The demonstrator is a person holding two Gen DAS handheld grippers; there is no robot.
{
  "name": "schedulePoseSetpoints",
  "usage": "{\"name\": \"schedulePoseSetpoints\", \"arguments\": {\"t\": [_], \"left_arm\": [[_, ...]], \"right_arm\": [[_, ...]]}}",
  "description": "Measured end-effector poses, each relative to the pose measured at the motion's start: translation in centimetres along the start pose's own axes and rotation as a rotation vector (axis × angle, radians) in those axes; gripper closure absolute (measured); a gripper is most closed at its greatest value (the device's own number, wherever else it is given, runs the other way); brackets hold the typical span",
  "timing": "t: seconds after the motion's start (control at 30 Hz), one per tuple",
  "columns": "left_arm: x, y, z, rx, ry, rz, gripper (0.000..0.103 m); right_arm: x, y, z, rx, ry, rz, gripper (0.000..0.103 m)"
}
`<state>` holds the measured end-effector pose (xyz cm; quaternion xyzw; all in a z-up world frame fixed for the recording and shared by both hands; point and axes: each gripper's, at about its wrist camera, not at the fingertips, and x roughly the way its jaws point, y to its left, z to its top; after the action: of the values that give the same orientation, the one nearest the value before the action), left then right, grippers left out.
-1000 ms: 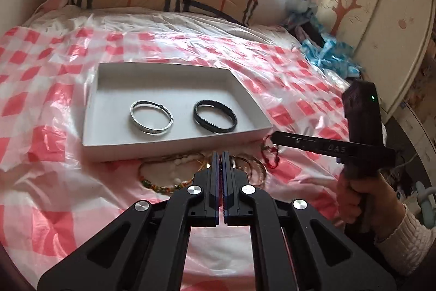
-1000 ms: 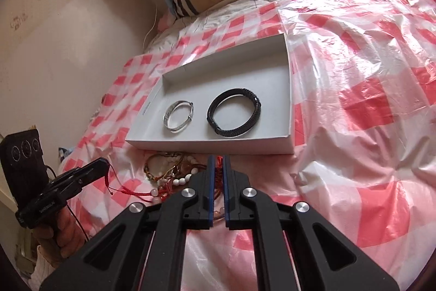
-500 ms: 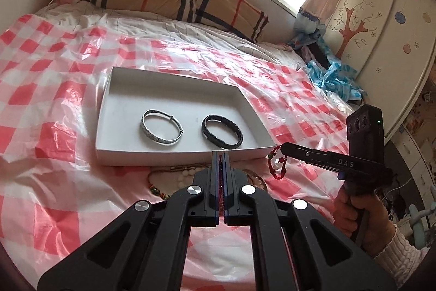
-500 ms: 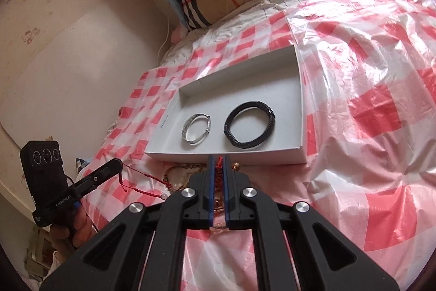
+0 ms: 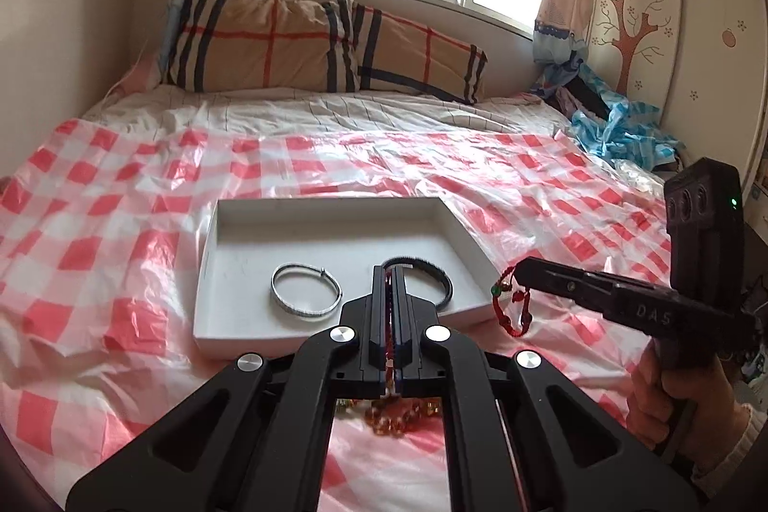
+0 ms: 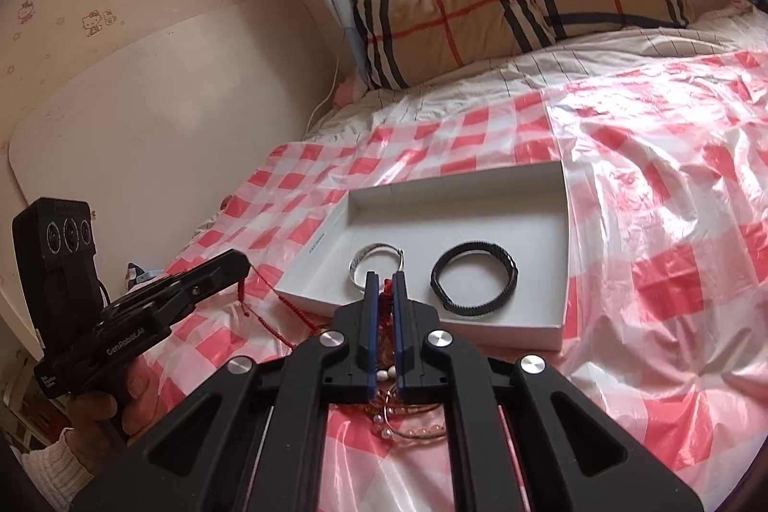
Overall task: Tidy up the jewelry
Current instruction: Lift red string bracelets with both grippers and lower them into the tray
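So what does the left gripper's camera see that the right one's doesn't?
Only the left view shows the wardrobe with a painted tree, the blue clothes piled by it, and the right gripper pinching a red string bracelet. Only the right view shows the cartoon-cat wallpaper and the left gripper pinching a red cord. Both show the white tray holding a silver bangle and a black bracelet, plus the plaid pillow.

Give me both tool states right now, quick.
Left tool: shut on the red string bracelet, pinching one end.
Right tool: shut on the same red string bracelet, holding its beaded end.
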<state>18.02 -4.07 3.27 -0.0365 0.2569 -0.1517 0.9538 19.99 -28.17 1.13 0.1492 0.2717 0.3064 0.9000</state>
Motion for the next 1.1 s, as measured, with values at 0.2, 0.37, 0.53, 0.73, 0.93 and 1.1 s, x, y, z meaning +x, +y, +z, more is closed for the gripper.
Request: {"name": "schedulePoseSetpoints", "arguments": {"t": [0.2,0.37,0.53,0.73,0.93,1.1], "left_arm": [[1.2,-0.3,1.8,-0.005,-0.023,0.036,0.101],[2.8,-0.7,3.3,0.003,-0.037,0.071,0.101],[3.9,-1.0,3.7,0.023,-0.034,0.099,0.101],[4.7,-0.8,3.6,0.034,-0.028,0.118,0.101],[5.0,-0.4,3.9,0.027,-0.034,0.127,0.101],[5.3,-0.7,4.7,0.034,-0.057,0.139,0.101]], "right_arm": [[0.1,0.2,1.1,-0.012,-0.040,-0.001,0.097],[0.6,-0.2,2.4,-0.003,-0.058,-0.006,0.097],[1.7,-0.4,3.5,-0.010,-0.065,-0.014,0.097],[3.3,-0.4,4.4,-0.019,-0.066,-0.018,0.097],[3.9,-0.6,4.2,-0.021,-0.059,-0.026,0.097],[4.7,-0.5,4.4,-0.032,-0.063,-0.036,0.097]]}}
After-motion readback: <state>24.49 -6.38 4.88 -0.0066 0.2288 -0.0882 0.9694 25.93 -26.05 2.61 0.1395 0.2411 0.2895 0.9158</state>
